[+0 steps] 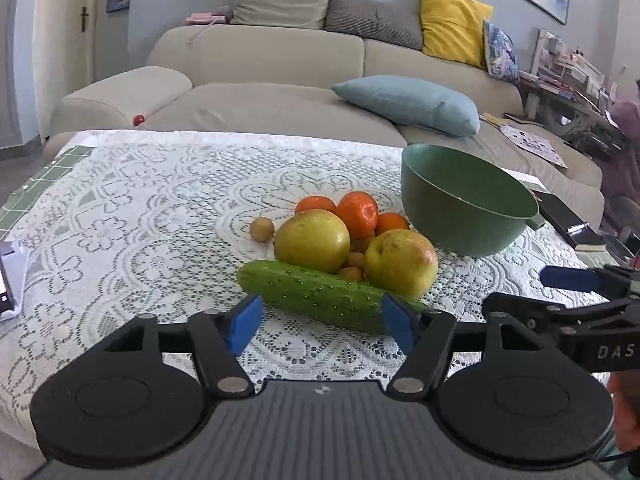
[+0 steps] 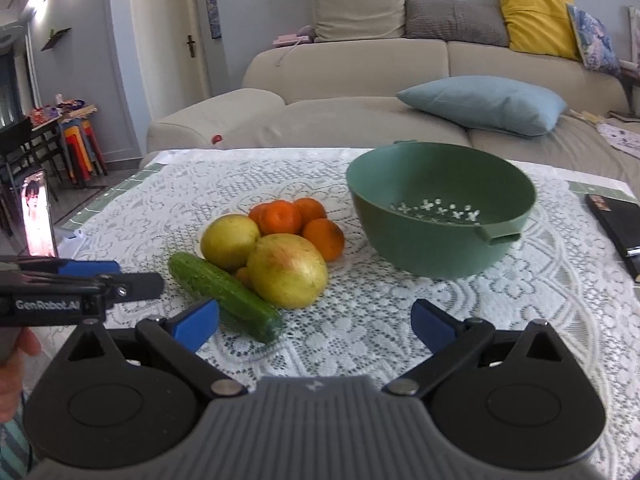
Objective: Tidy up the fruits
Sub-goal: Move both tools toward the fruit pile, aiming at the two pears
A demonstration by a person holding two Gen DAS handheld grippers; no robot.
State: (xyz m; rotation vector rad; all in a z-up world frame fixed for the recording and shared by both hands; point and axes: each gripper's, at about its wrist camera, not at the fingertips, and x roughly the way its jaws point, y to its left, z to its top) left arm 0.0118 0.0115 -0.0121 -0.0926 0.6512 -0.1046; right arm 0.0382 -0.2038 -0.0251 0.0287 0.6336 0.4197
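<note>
The left gripper [image 1: 320,320] stands open astride the cucumber [image 1: 320,296], its pads apart from it. The right gripper [image 2: 316,320] gapes wide, empty, near the bowl [image 2: 440,200].

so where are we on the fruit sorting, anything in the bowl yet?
Nothing done: the green colander bowl is empty. In hand: the left hand-held gripper is open with its pads either side of the cucumber, not gripping. Left: two apples, the tangerines, small brown fruits. The right hand-held gripper is open, idle.
</note>
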